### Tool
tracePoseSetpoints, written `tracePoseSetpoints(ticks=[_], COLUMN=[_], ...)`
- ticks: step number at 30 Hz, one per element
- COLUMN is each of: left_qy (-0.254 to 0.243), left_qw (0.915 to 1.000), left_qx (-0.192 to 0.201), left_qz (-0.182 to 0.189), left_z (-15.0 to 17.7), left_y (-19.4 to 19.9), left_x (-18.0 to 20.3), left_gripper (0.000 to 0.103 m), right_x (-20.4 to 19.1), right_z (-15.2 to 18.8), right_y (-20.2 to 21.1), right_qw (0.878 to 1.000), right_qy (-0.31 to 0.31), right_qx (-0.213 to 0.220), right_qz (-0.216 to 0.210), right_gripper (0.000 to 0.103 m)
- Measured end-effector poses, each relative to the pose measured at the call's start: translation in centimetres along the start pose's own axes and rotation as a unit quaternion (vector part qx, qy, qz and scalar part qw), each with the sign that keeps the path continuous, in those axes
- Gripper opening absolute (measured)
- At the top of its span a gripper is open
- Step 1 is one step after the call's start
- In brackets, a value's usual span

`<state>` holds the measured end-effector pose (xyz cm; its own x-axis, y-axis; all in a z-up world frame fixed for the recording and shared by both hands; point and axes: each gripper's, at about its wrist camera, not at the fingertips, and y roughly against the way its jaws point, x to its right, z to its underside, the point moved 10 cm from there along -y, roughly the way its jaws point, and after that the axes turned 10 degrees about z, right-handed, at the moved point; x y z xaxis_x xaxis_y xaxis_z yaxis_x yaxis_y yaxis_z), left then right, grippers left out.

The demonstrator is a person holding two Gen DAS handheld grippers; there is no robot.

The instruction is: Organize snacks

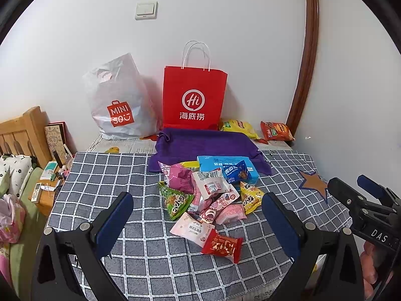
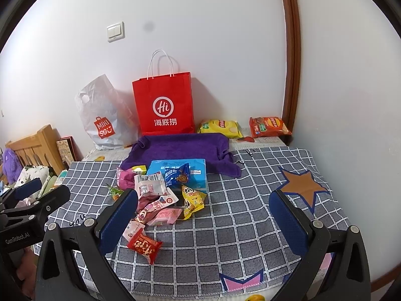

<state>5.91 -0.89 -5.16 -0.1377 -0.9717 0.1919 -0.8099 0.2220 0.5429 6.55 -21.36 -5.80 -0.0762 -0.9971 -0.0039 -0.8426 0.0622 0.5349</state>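
Both grippers hung above the near edge of the checked tablecloth (image 1: 105, 173), and each had its blue-padded fingers spread wide with nothing between them: the left gripper (image 1: 198, 215) faced the snack pile head-on, while the right gripper (image 2: 204, 215) sat further right, over bare grid, its left finger (image 2: 117, 223) overlapping the pile's edge in the right wrist view. At the far left a wooden headboard (image 1: 22, 133) and a cluttered bedside shelf (image 1: 47, 183) stood off the table. Against the wall a white plastic Miniso bag (image 1: 117, 105) leaned beside an upright red paper bag (image 1: 194, 97) with white handles. Just in front of the red bag lay a purple towel (image 1: 205, 145), its front edge tucked under a light-blue box (image 1: 225, 163); a dark-blue packet (image 1: 236, 173) rested on that box. The loose snacks were heaped mid-table, touching and overlapping: a green triangular packet (image 1: 175, 200) at the left, a magenta packet (image 1: 179, 176), a white packet (image 1: 213, 185) on top, several pink-and-white wrappers (image 1: 225, 213) below it, a yellow packet (image 1: 250, 199) on the right side, and a red packet (image 1: 221, 244) nearest the grippers, just touching a pale pink wrapper (image 1: 191, 229). Well apart from the heap, at the back right by the brown door frame (image 2: 292, 75), a yellow chip bag (image 2: 221, 128) and an orange chip bag (image 2: 269, 126) lay side by side. An orange star patch (image 2: 302, 188) marked the cloth at the right.
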Motion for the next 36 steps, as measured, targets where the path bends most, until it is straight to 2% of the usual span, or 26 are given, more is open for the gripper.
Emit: tracePoseSetpoints(ticks=[15, 22, 30, 33, 36], left_qy=[-0.006, -0.017, -0.001, 0.004, 0.006], left_qw=[0.9999, 0.9999, 0.9994, 0.9972, 0.9953], left_qx=[-0.003, -0.002, -0.031, -0.063, -0.077], left_qz=[0.014, 0.003, -0.014, -0.040, -0.058], left_z=[0.1, -0.4, 0.7, 1.9, 2.7], left_y=[-0.3, -1.0, -3.6, -5.5, -7.1], left_x=[0.7, 0.3, -2.4, -3.9, -5.1], left_gripper=[0.102, 0.102, 0.103, 0.103, 0.103], right_x=[0.1, -0.3, -2.1, -2.4, -2.3], right_z=[-0.3, -1.4, -0.1, 1.2, 2.4], right_y=[0.5, 0.0, -3.7, -5.8, -7.4], right_qw=[1.000, 1.000, 1.000, 0.998, 0.998], right_qy=[0.002, 0.005, 0.007, 0.001, 0.003], right_qx=[0.008, 0.014, -0.020, -0.046, -0.056], right_qz=[0.002, 0.009, -0.017, -0.033, -0.025], right_gripper=[0.103, 0.103, 0.103, 0.103, 0.103])
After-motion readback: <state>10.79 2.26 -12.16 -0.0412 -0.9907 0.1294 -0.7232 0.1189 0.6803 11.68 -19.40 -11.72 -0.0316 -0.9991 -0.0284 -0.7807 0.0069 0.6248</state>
